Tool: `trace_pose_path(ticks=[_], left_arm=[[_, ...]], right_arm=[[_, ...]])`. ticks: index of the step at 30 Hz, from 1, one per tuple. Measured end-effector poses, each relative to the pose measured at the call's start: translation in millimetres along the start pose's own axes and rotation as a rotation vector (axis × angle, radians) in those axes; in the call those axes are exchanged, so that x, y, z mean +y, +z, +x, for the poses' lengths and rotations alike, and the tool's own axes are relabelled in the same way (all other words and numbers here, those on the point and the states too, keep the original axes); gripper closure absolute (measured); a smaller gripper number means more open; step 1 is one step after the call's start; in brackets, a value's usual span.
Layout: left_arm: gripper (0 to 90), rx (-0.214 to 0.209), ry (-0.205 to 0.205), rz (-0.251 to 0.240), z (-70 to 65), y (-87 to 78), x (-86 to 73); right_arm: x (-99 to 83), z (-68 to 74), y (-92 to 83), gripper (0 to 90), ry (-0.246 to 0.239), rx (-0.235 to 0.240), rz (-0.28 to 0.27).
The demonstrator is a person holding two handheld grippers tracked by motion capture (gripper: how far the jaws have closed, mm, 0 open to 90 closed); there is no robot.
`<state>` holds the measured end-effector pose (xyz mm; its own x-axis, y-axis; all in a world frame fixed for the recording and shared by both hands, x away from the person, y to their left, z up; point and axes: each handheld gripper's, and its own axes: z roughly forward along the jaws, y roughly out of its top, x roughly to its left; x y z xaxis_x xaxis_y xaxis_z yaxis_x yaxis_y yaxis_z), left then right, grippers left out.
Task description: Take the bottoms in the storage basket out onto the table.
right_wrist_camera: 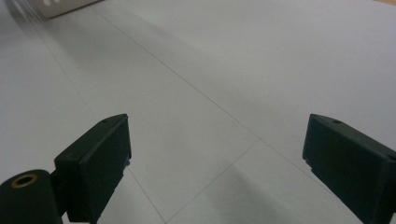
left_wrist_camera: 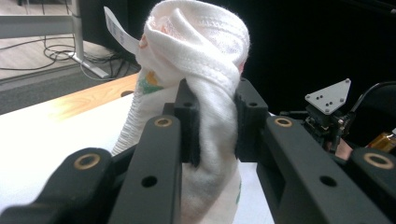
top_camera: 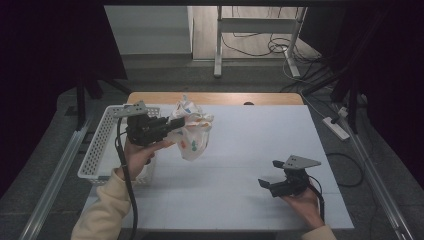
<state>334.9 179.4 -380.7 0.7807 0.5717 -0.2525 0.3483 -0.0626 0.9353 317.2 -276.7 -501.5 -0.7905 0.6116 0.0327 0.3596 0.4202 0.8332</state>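
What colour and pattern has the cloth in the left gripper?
White cloth with small orange, green and blue prints, best in the high view.

A lab — dark curtains (top_camera: 45, 60), floor cables (top_camera: 260, 47), covered table (top_camera: 260, 135).

A bunched white garment (top_camera: 192, 131) with coloured prints hangs above the table's left.

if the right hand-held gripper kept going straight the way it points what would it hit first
Probably nothing soon: the right hand-held gripper, jaws open, points left across the bare white table. Far along that line sits the white basket, though depth is unclear.
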Motion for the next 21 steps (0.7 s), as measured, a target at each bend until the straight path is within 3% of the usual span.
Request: trace_pose_path(ticks=[21], left_arm=[[75.4, -0.050, -0.001, 0.017, -9.9, 23.9, -1.6]], right_arm=[[0.0, -0.2, 0.0, 8.1, 0.005, 0.005, -0.007]])
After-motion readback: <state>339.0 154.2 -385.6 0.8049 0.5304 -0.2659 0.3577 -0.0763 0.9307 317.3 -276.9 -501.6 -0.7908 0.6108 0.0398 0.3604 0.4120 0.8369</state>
